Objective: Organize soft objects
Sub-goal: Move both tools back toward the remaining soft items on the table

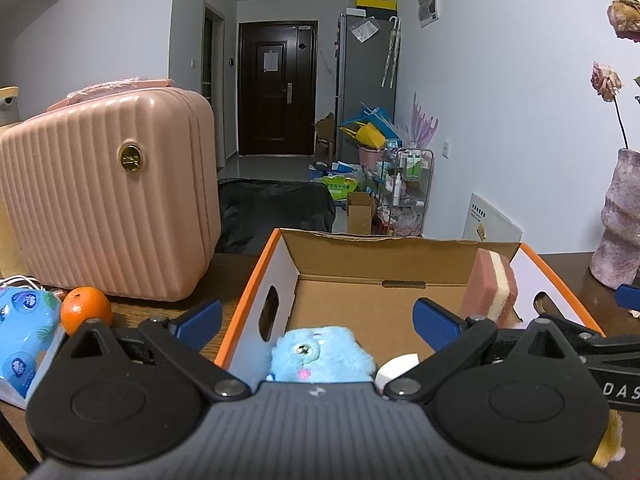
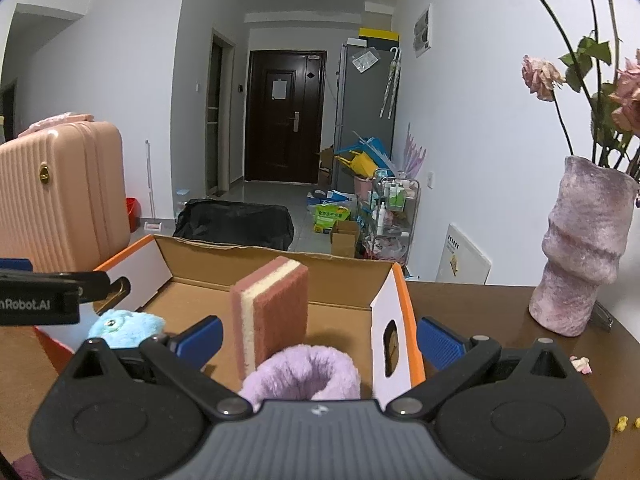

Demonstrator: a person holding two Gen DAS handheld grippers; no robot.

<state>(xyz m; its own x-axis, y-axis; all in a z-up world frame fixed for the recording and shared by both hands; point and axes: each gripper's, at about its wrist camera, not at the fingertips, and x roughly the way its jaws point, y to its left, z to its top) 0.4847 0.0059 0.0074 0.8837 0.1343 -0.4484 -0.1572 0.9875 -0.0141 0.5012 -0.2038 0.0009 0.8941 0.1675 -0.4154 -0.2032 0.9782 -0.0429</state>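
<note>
Left to right on the counter point(image 1: 224, 276): suitcase point(image 1: 108, 200), orange point(image 1: 85, 309), box point(image 1: 256, 280), vase point(image 2: 580, 256). In the box: blue plush point(image 1: 322, 354) at its left, directly ahead of my left gripper point(image 1: 318, 318), fingers apart, empty; sponge point(image 2: 270, 312) on edge, long axis upright; purple fluffy ring point(image 2: 304, 374) at its right, nearest my right gripper point(image 2: 318, 336), fingers apart, straddling the box's right wall. All three soft things appear boxed; I judge little is left to place.

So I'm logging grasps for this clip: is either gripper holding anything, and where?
Nothing is held. The left gripper and right gripper are both open, above the blue plush and purple plush ring.
</note>
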